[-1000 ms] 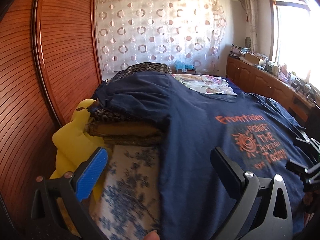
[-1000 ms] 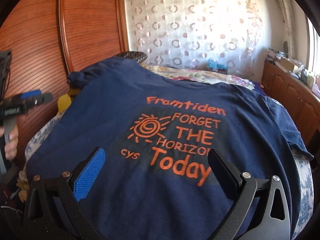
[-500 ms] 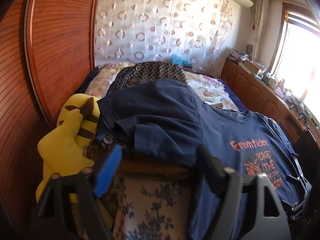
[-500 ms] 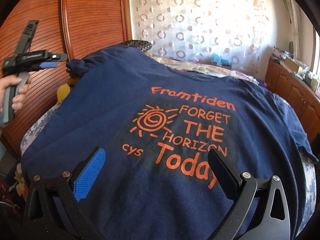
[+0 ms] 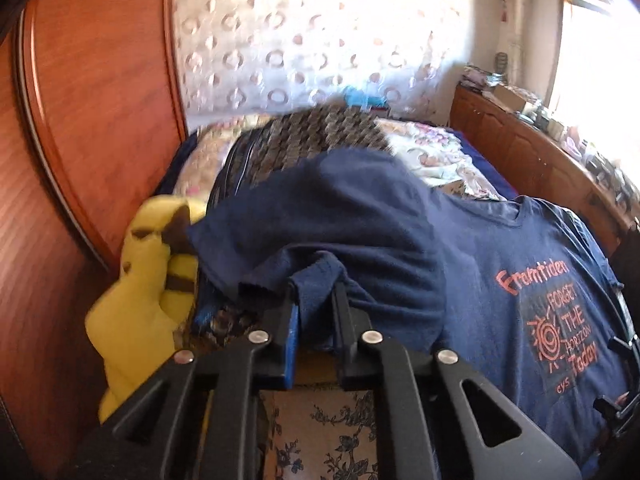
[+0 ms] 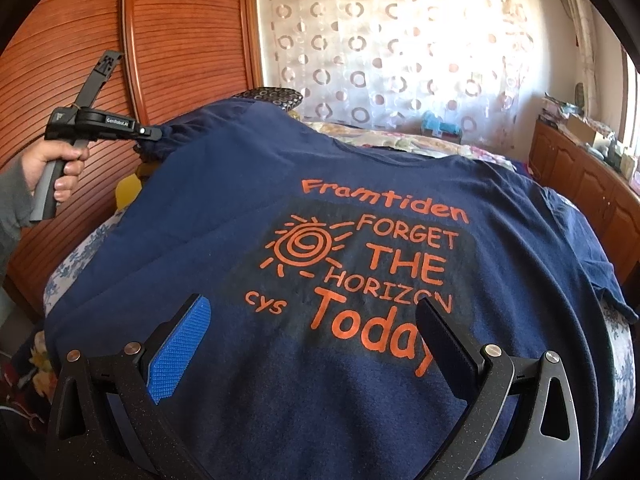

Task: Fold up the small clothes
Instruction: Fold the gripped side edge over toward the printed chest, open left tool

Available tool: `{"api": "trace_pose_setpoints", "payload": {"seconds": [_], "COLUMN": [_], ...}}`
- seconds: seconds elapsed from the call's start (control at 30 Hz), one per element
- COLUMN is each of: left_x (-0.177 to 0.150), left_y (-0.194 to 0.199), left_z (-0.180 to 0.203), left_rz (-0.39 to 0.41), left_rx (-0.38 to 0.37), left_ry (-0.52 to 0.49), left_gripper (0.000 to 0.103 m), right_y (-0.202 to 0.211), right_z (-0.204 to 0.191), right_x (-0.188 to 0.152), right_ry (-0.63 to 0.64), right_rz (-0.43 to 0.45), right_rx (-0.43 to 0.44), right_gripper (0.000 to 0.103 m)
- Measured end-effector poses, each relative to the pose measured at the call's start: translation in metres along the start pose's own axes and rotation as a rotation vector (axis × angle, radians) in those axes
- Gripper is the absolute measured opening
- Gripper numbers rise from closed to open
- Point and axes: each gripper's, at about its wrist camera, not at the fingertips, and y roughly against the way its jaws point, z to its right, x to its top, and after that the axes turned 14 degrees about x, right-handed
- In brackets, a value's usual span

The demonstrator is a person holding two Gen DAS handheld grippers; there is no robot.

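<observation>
A navy T-shirt [image 6: 224, 216] with orange print lies face up across the bed; it also shows in the left wrist view [image 5: 492, 264]. My left gripper [image 5: 316, 292] is shut on the shirt's left sleeve [image 5: 316, 280], which lies over a patterned cushion. In the right wrist view the left gripper [image 6: 154, 133] shows at the shirt's far left corner, held by a hand. My right gripper [image 6: 312, 324] is open and hovers just above the shirt's lower front, near the word "Today".
A yellow plush toy [image 5: 140, 292] sits left of the sleeve against the wooden headboard [image 5: 80, 128]. A patterned cushion [image 5: 304, 136] lies under the shirt's shoulder. The floral bedsheet [image 5: 320, 432] shows below. A wooden cabinet [image 6: 580, 184] with clutter runs along the right wall.
My left gripper moved up along the shirt's left side to the sleeve and closed on it. My right gripper stayed open over the print.
</observation>
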Motion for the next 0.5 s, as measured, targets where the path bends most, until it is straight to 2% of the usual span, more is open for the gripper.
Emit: {"api": "trace_pose_setpoints", "payload": {"seconds": [0.2,0.37,0.5], "left_x": [0.026,0.038,0.024], "left_y": [0.02,0.053,0.076], "left_z": [0.025,0.079,0.125], "left_rz": [0.047,0.098,0.109], "left_rx": [-0.027,-0.111,-0.164], "left_ry": [-0.06,-0.164,-0.255], "left_gripper": [0.005,0.005,0.016], "right_y": [0.001,0.003,0.003], "right_z": [0.0,-0.001,-0.001], "right_x": [-0.001,-0.002,-0.001], "right_ry": [0.001,0.003,0.005], "right_rz": [0.009,0.016,0.017], "right_rx": [-0.001,0.0,0.001], "right_gripper": [0.103,0.103,0.103]}}
